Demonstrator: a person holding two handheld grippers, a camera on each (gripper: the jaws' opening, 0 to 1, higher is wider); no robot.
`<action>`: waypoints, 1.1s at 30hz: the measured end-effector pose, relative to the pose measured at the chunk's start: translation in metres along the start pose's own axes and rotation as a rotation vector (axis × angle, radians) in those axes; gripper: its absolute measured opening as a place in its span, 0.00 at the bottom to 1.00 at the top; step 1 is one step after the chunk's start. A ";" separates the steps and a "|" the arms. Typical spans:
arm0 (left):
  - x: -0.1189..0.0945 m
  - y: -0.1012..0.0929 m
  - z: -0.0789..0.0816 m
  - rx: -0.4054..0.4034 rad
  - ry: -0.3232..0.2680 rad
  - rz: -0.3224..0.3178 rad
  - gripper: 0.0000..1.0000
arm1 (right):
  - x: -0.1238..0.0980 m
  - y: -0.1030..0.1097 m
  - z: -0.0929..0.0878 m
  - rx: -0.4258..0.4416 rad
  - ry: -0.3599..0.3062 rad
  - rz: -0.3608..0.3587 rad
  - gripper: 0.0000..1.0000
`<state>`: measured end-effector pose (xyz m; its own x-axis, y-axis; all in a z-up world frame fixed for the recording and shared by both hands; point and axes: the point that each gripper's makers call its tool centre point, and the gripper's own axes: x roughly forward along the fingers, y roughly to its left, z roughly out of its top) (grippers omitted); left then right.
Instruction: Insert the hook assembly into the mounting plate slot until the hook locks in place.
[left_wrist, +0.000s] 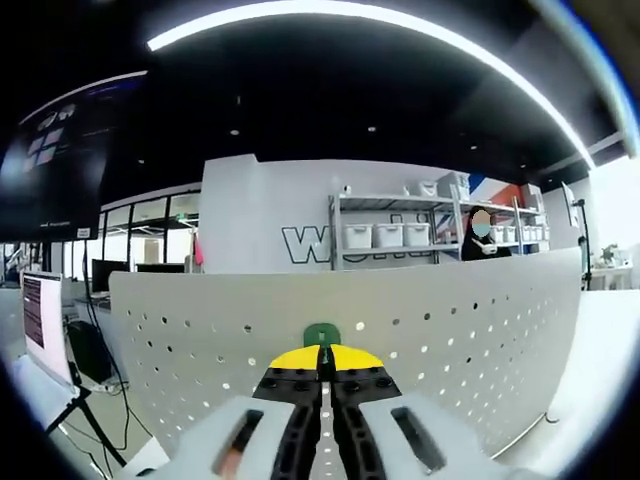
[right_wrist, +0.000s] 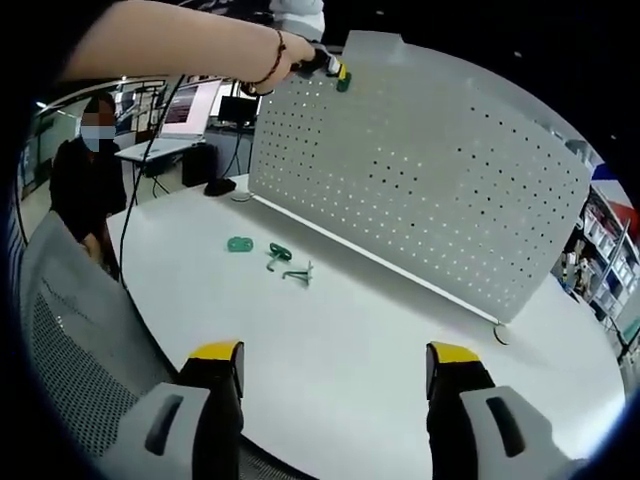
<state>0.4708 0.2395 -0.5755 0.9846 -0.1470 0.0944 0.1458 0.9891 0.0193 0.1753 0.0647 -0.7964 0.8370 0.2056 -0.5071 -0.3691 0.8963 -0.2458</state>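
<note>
Left gripper (left_wrist: 322, 357) jaws clamped together on a green hook assembly (left_wrist: 322, 334), held against the white perforated mounting plate (left_wrist: 450, 320) near its top edge. Right gripper (right_wrist: 335, 365) jaws wide apart over the white table (right_wrist: 380, 330). More green hooks (right_wrist: 280, 262) lie there near the plate's foot. Back-wall lettering starts "W"; the rest is hidden.
</note>
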 end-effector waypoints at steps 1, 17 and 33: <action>0.000 0.000 0.000 -0.003 0.000 0.000 0.01 | 0.000 -0.001 0.000 0.000 -0.003 -0.005 0.70; -0.004 0.004 -0.005 -0.003 0.100 -0.039 0.12 | 0.001 0.003 -0.004 -0.020 0.022 0.010 0.68; -0.045 0.029 0.019 0.002 0.082 -0.055 0.61 | 0.001 0.002 -0.003 -0.024 0.016 0.006 0.68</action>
<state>0.4285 0.2748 -0.5604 0.9797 -0.2002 0.0113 0.1999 0.9795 0.0242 0.1741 0.0657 -0.7994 0.8280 0.2043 -0.5222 -0.3837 0.8855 -0.2620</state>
